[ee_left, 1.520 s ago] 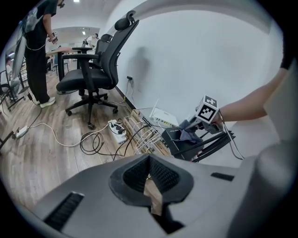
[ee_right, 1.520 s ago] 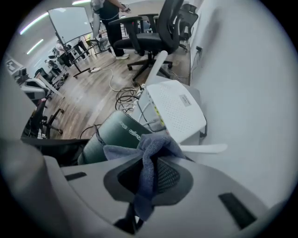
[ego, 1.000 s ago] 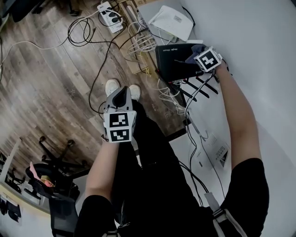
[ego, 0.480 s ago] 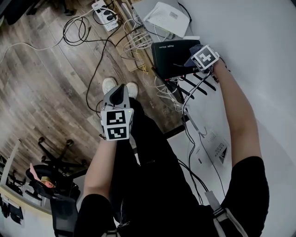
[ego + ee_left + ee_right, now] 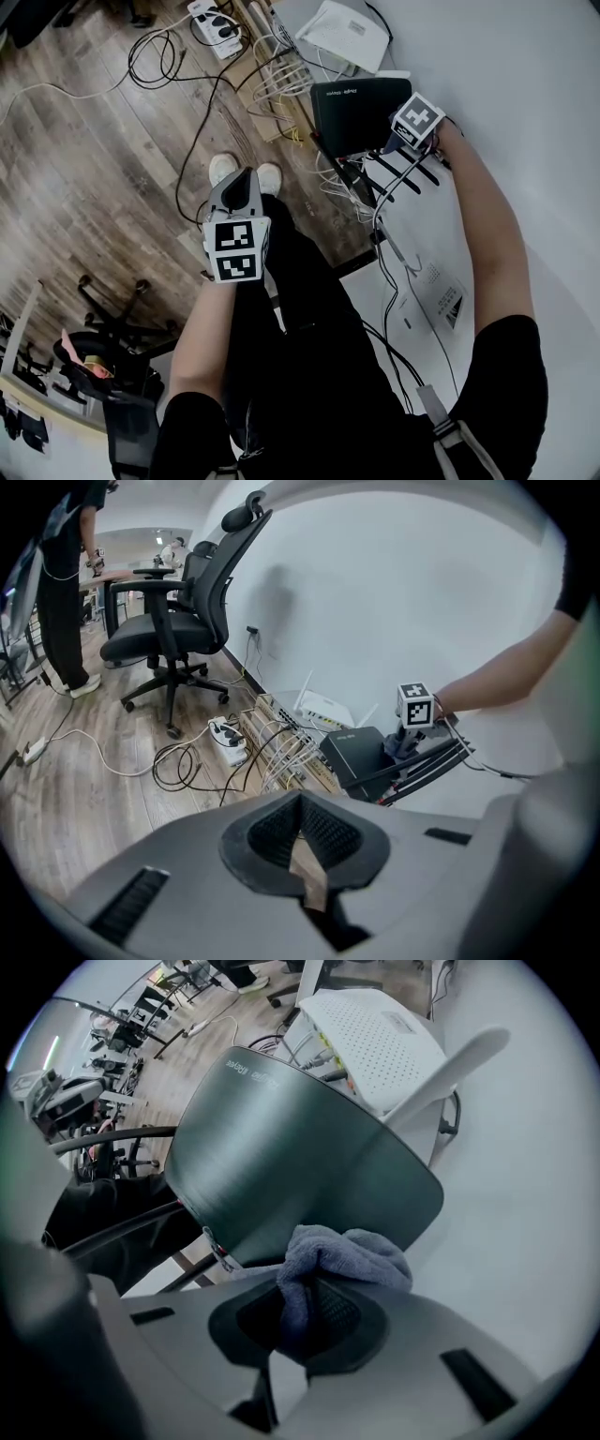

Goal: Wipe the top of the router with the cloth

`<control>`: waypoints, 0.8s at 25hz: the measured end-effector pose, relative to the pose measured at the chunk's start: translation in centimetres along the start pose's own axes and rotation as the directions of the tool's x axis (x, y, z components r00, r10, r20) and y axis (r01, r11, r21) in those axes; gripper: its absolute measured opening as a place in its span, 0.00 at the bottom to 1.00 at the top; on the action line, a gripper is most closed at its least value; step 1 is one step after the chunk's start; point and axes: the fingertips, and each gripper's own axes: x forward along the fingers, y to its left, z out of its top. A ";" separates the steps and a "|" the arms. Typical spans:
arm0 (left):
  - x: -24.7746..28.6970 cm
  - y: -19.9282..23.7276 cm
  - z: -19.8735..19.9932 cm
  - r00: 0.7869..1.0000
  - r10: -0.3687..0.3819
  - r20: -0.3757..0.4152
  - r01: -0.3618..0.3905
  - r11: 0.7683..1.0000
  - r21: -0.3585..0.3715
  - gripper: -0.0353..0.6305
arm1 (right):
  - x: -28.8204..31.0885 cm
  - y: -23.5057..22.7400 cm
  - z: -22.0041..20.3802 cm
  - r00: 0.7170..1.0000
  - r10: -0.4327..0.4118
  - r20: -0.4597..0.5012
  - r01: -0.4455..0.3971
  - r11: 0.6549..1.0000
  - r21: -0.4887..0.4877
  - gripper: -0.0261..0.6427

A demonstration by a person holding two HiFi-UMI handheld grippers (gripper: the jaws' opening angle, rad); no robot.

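The black router (image 5: 361, 114) sat flat at the edge of the white table (image 5: 525, 112). It looked rigid and slick, so I'd guess light pressure would do. The soft grey cloth (image 5: 342, 1251) was bunched on its near edge, pinched in the right gripper (image 5: 309, 1312). The left gripper (image 5: 305, 846) hung closed and empty. Couldn't see the cloth's underside.

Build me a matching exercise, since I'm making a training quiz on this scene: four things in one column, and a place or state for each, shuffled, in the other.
Things:
1. cloth
2. black router
3. white router
4. left gripper

Places or states:
A. shut, nothing between its jaws
B. beyond the dark one, on the white table
C. clamped in the right gripper
D. met by the cloth at its near edge

Pairs: 1-C, 2-D, 3-B, 4-A
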 end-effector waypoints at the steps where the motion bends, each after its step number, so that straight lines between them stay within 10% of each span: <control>1: 0.0 0.1 -0.1 1.000 0.001 -0.003 -0.001 1.000 0.002 0.04 | 0.0 0.2 -0.1 1.000 0.005 -0.004 -0.005 1.000 -0.008 0.07; 14: 0.6 -0.5 0.2 0.999 -0.031 -0.010 0.031 1.000 -0.005 0.04 | -0.3 4.2 2.3 0.993 0.106 0.048 -0.101 0.990 -0.095 0.07; 20: 1.0 -0.6 0.1 0.999 -0.039 -0.022 0.040 0.999 0.004 0.04 | -1.3 8.0 5.5 0.943 0.269 0.195 -0.257 0.963 -0.087 0.07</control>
